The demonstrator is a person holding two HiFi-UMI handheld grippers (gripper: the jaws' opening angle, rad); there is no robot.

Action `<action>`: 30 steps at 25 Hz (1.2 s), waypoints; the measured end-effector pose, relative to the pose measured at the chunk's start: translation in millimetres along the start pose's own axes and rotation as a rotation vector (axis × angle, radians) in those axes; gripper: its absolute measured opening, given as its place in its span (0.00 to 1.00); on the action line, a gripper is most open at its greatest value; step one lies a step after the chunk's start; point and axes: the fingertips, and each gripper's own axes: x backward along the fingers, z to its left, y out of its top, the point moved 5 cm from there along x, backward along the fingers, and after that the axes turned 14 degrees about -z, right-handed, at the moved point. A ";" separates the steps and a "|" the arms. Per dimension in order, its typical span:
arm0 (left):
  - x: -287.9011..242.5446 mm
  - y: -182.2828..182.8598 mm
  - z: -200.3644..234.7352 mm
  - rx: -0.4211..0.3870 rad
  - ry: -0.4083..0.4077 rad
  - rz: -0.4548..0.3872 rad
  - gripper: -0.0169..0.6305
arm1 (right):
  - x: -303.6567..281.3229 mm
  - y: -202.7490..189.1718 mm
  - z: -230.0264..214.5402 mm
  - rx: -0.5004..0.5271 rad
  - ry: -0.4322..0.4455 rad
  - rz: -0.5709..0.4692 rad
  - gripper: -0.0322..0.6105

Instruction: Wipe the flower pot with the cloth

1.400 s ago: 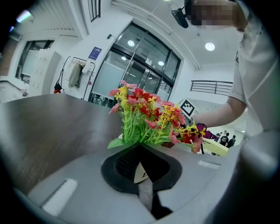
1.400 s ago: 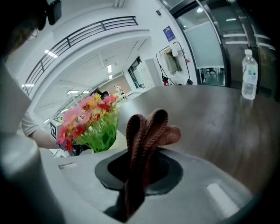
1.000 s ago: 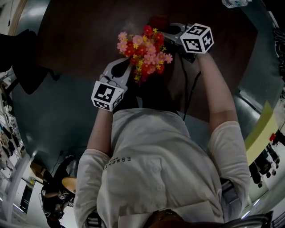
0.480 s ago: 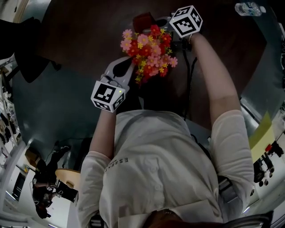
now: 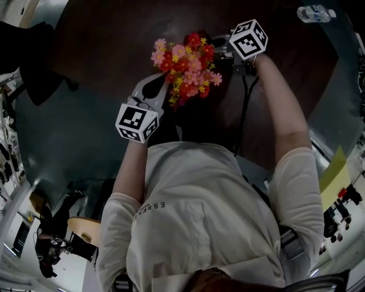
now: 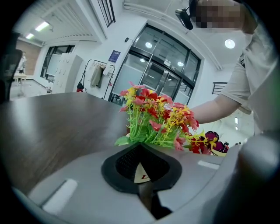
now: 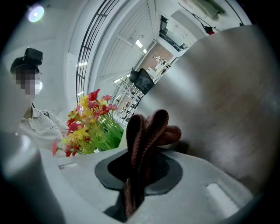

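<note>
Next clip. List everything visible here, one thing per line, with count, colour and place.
table: one, dark brown, under everything.
flowers: one bunch, red, pink and yellow on green stems, between the two grippers.
flower pot: one, only a beige sliver shows, between the left jaws below the flowers.
cloth: one, dark red-brown, folded, pinched in the right jaws.
water bottle: one, clear, top right of the head view.
chair: one, black, at the table's left edge.
person: one, white shirt, bare forearms reaching to the table.
left hand-held gripper: one, grey, closed on the pot sliver.
right hand-held gripper: one, grey, closed on the cloth.
</note>
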 end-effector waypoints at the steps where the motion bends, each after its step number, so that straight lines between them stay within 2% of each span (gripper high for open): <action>1: -0.5 -0.7 -0.1 0.003 0.004 0.000 0.05 | 5.3 -5.5 0.3 -0.011 -0.004 0.005 0.12; 5: -4.5 -4.9 -1.6 0.031 0.018 -0.011 0.05 | 28.3 -25.3 0.9 -0.036 -0.016 0.076 0.12; 9: -3.7 -4.2 -3.9 -0.002 0.018 0.008 0.05 | 41.2 -21.3 3.4 -0.008 -0.045 0.110 0.12; 15: -0.4 7.5 -14.1 0.030 0.004 -0.052 0.05 | 38.4 50.2 -12.0 0.151 -0.166 0.018 0.12; 18: -0.2 6.7 -15.9 0.052 0.000 -0.049 0.05 | 8.7 88.1 -15.2 0.222 -0.162 0.021 0.12; 21: -1.8 -0.3 -13.2 0.065 0.018 -0.010 0.05 | -35.4 115.0 -7.9 0.261 -0.097 0.071 0.12; 24: -4.5 -6.4 -8.5 0.036 0.060 0.041 0.05 | -88.6 124.2 8.2 0.262 0.028 0.180 0.12; 28: -8.5 -8.2 -10.2 0.048 0.066 0.021 0.05 | -153.5 99.7 40.2 0.182 0.272 0.415 0.12; 30: -9.8 -8.4 -9.5 0.069 0.072 0.010 0.05 | -176.6 83.0 52.6 0.174 0.361 0.526 0.12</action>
